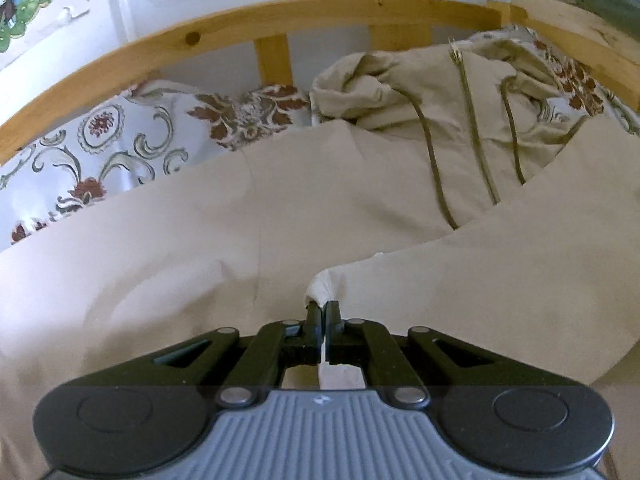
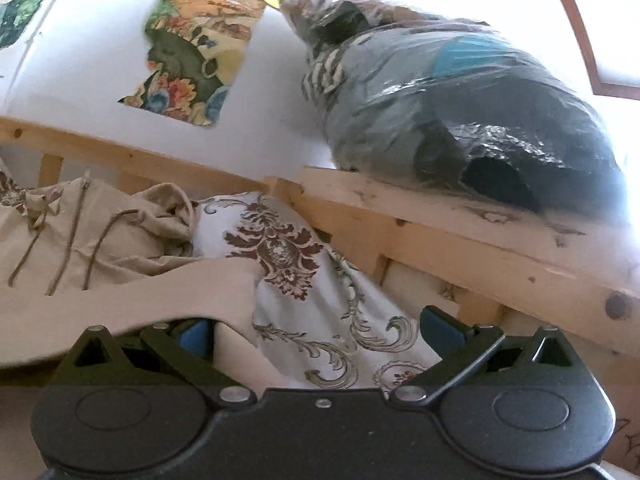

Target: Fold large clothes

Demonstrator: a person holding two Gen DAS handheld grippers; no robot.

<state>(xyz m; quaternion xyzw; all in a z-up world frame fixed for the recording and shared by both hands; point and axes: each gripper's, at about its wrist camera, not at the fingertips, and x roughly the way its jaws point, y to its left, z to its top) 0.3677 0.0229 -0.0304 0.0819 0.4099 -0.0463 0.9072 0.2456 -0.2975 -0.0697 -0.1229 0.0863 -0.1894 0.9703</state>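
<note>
Wooden bed frame (image 1: 248, 20) encloses a floral bedspread (image 2: 320, 312) on which the beige hooded jacket (image 1: 240, 220) lies spread, left gripper (image 1: 323, 312) pinching a fold of its fabric, right gripper (image 2: 316, 330) spread wide beside its edge.

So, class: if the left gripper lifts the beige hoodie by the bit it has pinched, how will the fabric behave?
The hoodie will probably drape and sag, since it already lies in soft folds. The cords would likely dangle loose. A small pinch in the left gripper may slip.
</note>
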